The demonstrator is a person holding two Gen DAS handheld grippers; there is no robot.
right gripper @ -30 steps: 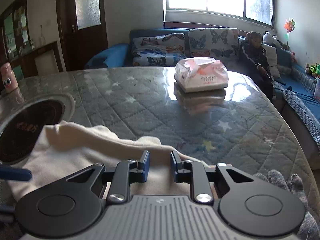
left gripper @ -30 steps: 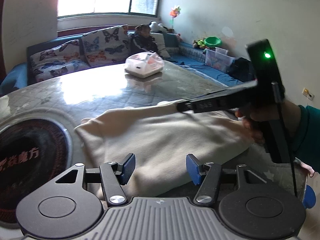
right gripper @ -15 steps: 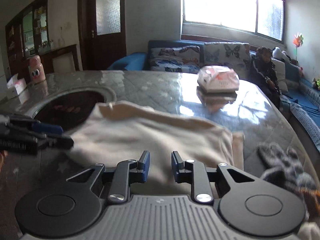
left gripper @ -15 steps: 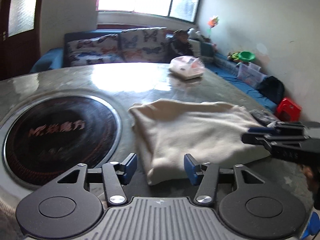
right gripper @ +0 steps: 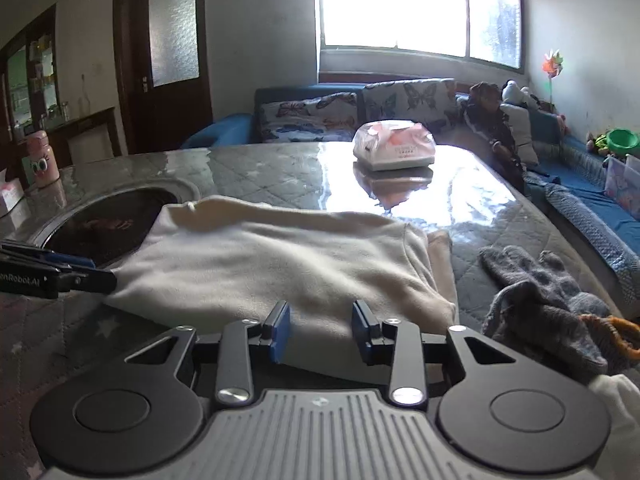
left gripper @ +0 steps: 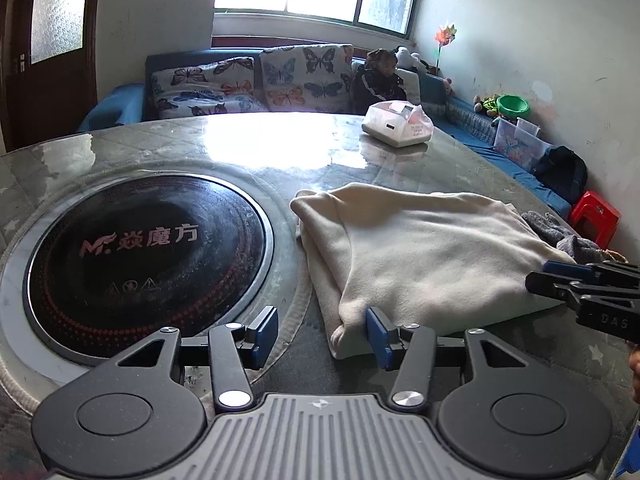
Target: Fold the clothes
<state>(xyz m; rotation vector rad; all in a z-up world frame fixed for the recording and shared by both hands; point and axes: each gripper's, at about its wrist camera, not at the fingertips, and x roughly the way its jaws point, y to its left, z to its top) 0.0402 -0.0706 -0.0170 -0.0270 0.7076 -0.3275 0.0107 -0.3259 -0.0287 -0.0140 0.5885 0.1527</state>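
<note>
Left wrist view: we see our left tool [left gripper: 322, 332] hovering low over the table [left gripper: 280, 148], its blue-padded fingers spread and holding nothing; a second ago it sat right against the cloth, and it has since drawn back and swung left, so the round black induction hob with red lettering [left gripper: 148, 256] now fills the left of the view; the cream fleece garment [left gripper: 420, 252] lies folded into a thick, roughly square stack just right of the hob, its near corner between our fingertips but not pinched; our right tool [left gripper: 538, 276] pokes in from the right edge, near the stack's far corner, and from here we cannot tell how its fingers stand.

Right wrist view: our right tool [right gripper: 320, 330] has also pulled away; its fingers, nearly pressed together a second ago, are now parted and empty, just above the near edge of the garment [right gripper: 280, 256]; a crumpled grey knitted garment [right gripper: 540, 304] waits to the right; a white and pink tissue pack [right gripper: 394, 148] sits further back.

We judge this fold finished and released; the grey piece is probably next.
</note>
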